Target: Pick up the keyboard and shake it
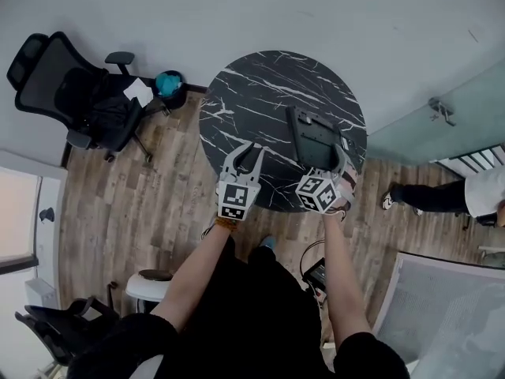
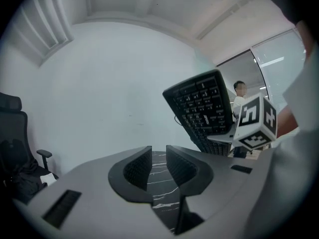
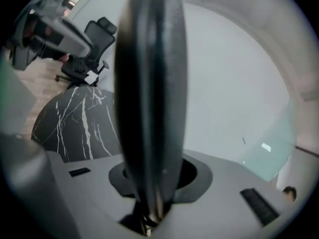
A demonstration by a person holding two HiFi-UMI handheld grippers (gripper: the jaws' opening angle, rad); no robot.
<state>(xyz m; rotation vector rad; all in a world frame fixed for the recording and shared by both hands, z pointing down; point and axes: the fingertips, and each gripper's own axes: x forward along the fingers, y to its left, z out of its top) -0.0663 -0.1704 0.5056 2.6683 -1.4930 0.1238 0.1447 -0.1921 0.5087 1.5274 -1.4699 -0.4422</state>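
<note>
This is looking like an office corner. A round table (image 1: pixel 237 105) is sitting on a wood-plank floor (image 1: pixel 118 204) in front of a plain white wall (image 1: pixel 237 14), and a glass partition (image 1: pixel 442 125) is running off to the right. The tabletop is glossy black marble-look stuff with thin white veins zigzagging across it. A black mesh-back office chair (image 1: pixel 71 93) is parked left of the table, and a small round teal thing (image 1: pixel 168 84) is sitting just beside it, though I can't tell what it is. A round white stool (image 1: pixel 150 284) is standing at the lower left of the head view. A bystander (image 1: pixel 450 196) is standing over by the glass.

The keyboard (image 1: pixel 316 139) is black, flat and rectangular, and it's hanging in the air above the right half of the table without touching it. The right gripper (image 1: pixel 337 164) is clamping it by its near end. In the right gripper view the board is showing edge-on, a dark slab rising straight out from between the pads, which are pressing on both faces. In the left gripper view its key side is showing tilted, with rows of small matte keys.

The left gripper (image 2: pixel 158 164) is hovering over the table's front edge, off to the left of the keyboard. Its ribbed dark pads are standing a little apart, with only marble showing in the gap. Both grippers are smooth grey plastic, and each is carrying a black-and-white marker cube.
</note>
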